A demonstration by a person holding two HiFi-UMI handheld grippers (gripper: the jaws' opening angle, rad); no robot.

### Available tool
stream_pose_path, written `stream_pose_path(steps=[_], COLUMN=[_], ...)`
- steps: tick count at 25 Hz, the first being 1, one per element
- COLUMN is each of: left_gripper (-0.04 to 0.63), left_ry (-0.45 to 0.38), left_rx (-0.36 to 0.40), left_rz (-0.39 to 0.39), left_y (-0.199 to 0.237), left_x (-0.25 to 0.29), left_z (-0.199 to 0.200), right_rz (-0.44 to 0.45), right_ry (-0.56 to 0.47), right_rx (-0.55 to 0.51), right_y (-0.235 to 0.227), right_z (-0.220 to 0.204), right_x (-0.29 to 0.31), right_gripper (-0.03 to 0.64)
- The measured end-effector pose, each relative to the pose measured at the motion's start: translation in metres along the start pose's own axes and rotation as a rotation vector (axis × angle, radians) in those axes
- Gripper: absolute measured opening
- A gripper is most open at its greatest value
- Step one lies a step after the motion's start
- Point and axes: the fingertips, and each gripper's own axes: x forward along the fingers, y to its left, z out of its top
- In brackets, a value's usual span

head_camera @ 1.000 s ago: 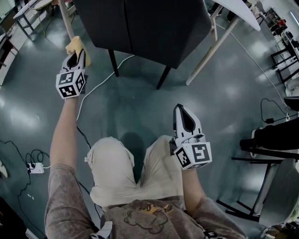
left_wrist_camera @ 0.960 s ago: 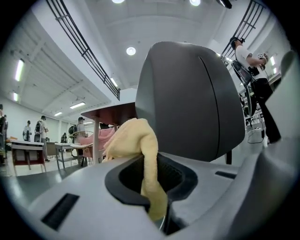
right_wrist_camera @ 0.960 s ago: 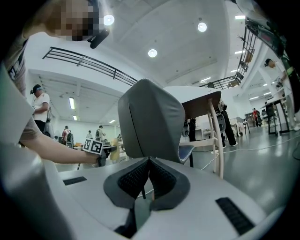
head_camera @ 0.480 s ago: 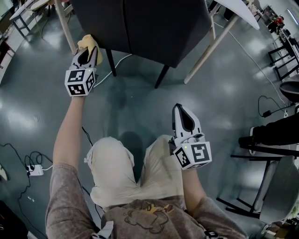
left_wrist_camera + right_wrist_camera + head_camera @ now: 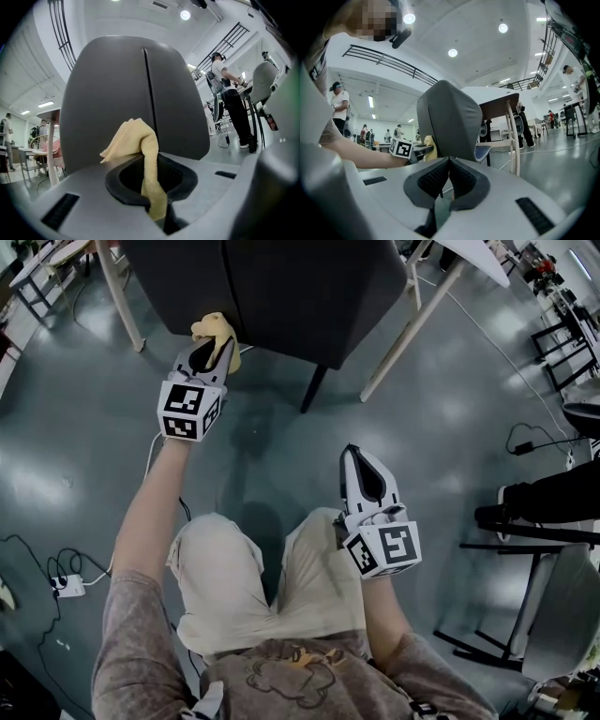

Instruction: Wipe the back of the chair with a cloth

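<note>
The dark grey chair back (image 5: 272, 287) fills the top of the head view and stands broad and upright in the left gripper view (image 5: 136, 98). My left gripper (image 5: 208, 351) is shut on a yellow cloth (image 5: 216, 332), whose bunched end (image 5: 133, 138) is at the lower part of the chair back. In the right gripper view the cloth (image 5: 429, 149) lies against the chair back (image 5: 450, 122). My right gripper (image 5: 366, 479) is shut with nothing in it, held low over my lap, well short of the chair.
Dark chair legs (image 5: 313, 388) stand on the grey floor. Pale wooden table legs (image 5: 403, 329) rise at the right, another (image 5: 117, 292) at the left. A cable and power strip (image 5: 70, 585) lie at the lower left. Black chair frames (image 5: 534, 531) are at the right. A person (image 5: 229, 101) stands far off.
My left gripper with the cloth has moved right and toward the chair, from beside the left table leg to the chair back's lower edge. The right gripper has stayed put.
</note>
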Motion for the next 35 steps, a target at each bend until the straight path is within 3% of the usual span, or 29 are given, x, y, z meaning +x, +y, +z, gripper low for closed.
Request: stream_pose_path(steps=[3,11,23,31,35], left_gripper=[0.052,0.052,0.052,0.052,0.052], left_ry=[-0.011,-0.035,-0.038,-0.03,-0.05], left_rx=[-0.005,-0.061,0.014,0.051,0.04], left_rz=[-0.033,-0.034,-0.222,-0.399,-0.427], left_y=[-0.023,-0.044,-0.13,-0.199,-0.208], left_x=[0.008,0.013,0.037,0.049,0.044], left_z=[0.006,0.012,0.028,0.039,0.048], right_rz=[-0.005,-0.032,-0.073,-0.09,-0.093], right_ry=[-0.006,-0.009,-0.009,-0.001,0.0], right_rx=[-0.002,0.003,0.005,0.009,0.015], right_y=[-0.003,-0.015,-0.03,-0.039,-0.041], right_z=[0.001,0.001,0.0,-0.001,-0.004], right_x=[-0.003,-0.015,-0.036,-0.039,-0.041], right_gripper=[0.026,0.026,0.026,0.026,0.026])
